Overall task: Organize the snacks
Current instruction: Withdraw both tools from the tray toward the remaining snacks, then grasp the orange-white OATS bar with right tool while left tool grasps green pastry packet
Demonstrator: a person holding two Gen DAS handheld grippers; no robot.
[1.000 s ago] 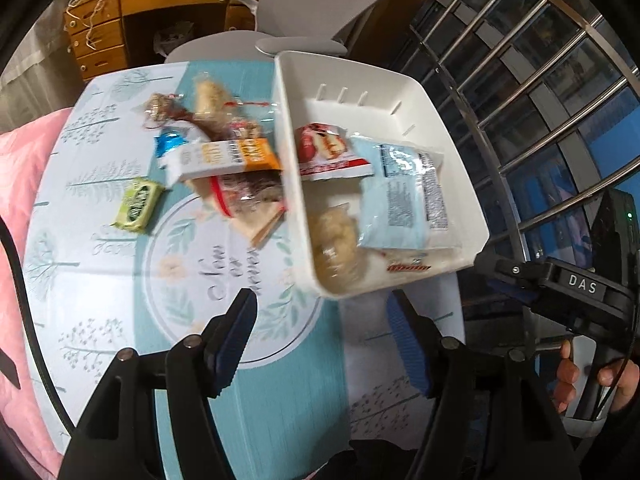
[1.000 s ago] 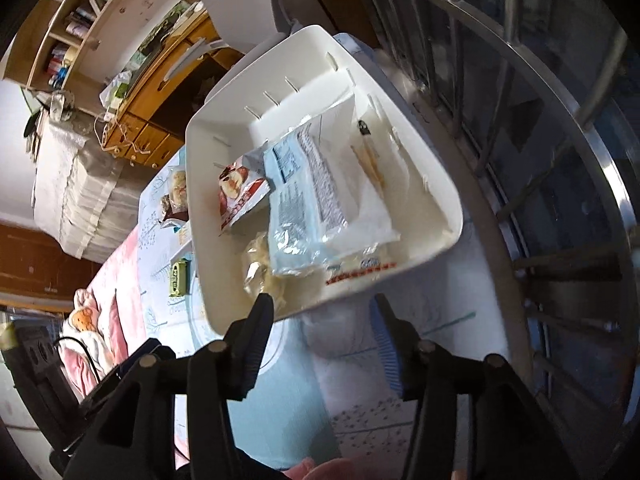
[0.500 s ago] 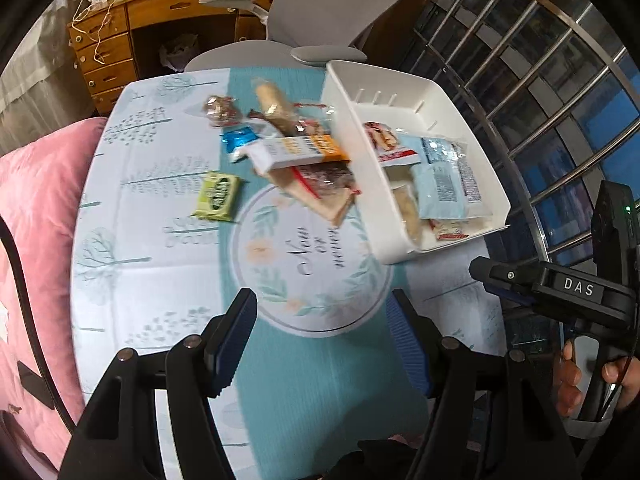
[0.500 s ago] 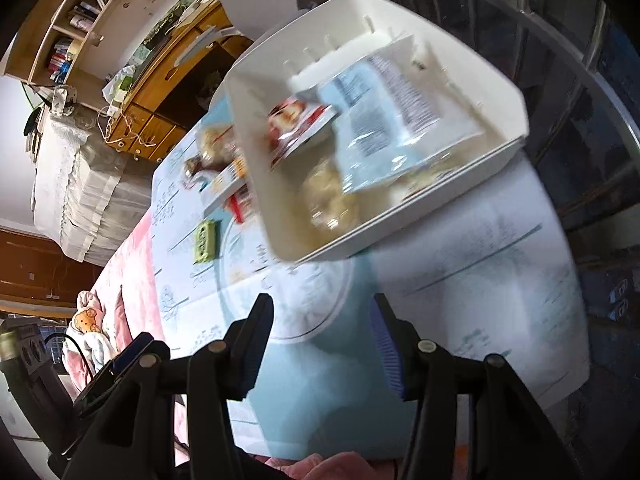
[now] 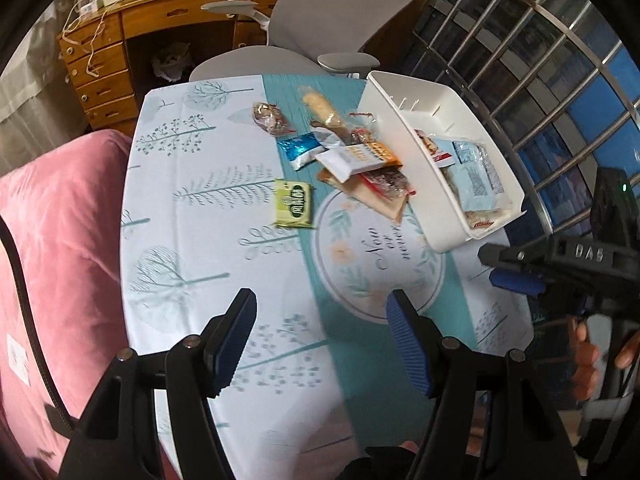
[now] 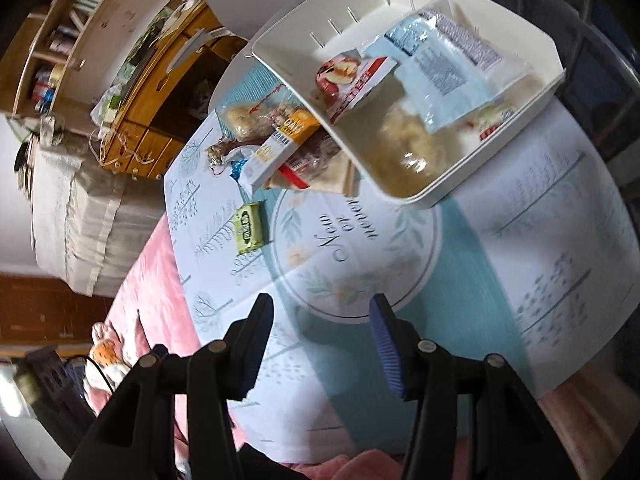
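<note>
Two empty tools, left (image 5: 320, 320) and right (image 6: 320, 324), are hovering spread above the desk (image 5: 192, 280), where light, crinkly snack packets (image 5: 360, 160) are lying beside a white bin (image 5: 404, 148), probably best pinched by their flat edges.

Two wrist views, both high above the table

Left wrist view looks forward and down over the tablecloth (image 5: 192, 216) from its near edge; right wrist view looks from the right side, rolled; both share the white bin (image 5: 404, 148) (image 6: 472, 168) and loose snacks.
</note>
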